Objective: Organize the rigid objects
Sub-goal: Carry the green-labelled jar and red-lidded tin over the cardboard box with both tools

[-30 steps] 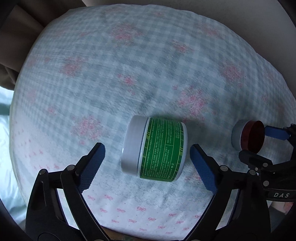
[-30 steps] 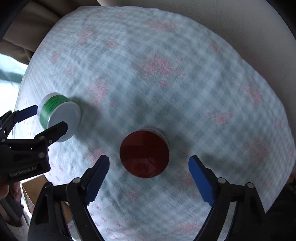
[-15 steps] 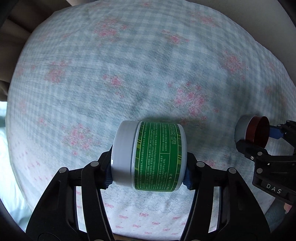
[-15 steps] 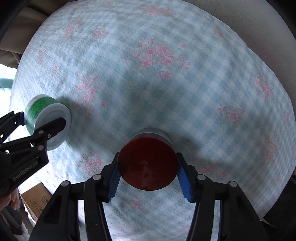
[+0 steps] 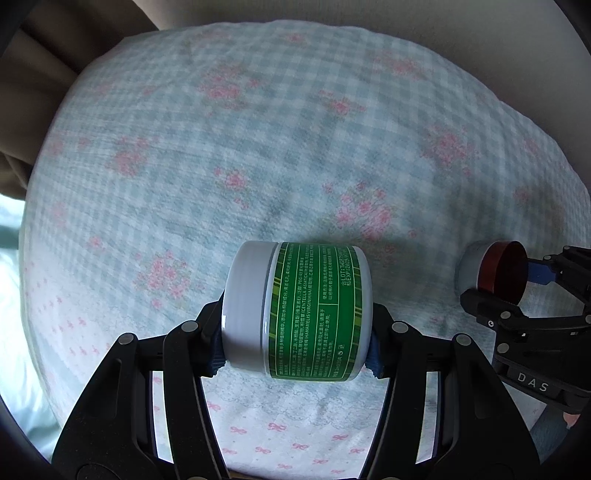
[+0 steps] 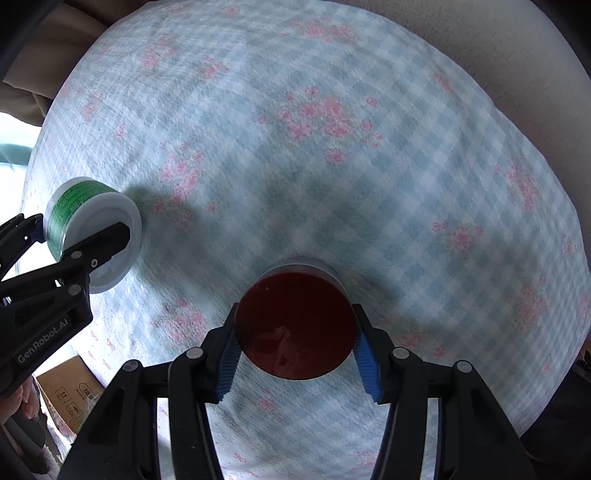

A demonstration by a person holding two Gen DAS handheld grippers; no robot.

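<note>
My left gripper (image 5: 297, 336) is shut on a green-labelled jar with a white lid (image 5: 295, 310), held on its side above the checked cloth (image 5: 258, 147). The jar also shows in the right wrist view (image 6: 92, 229), gripped at the left. My right gripper (image 6: 295, 343) is shut on a small jar with a dark red lid (image 6: 295, 325), lid facing the camera. That red-lidded jar also shows at the right of the left wrist view (image 5: 495, 273), held by the right gripper (image 5: 517, 284).
The blue-and-white checked cloth with pink flowers (image 6: 369, 166) covers a soft rounded surface. A beige wall or cushion (image 5: 443, 33) lies behind it. A cardboard box (image 6: 70, 391) sits below the cloth's left edge in the right wrist view.
Both grippers closed from open: the left onto the green-labelled jar, the right onto the red-lidded jar. Both jars now sit a little higher off the cloth.
</note>
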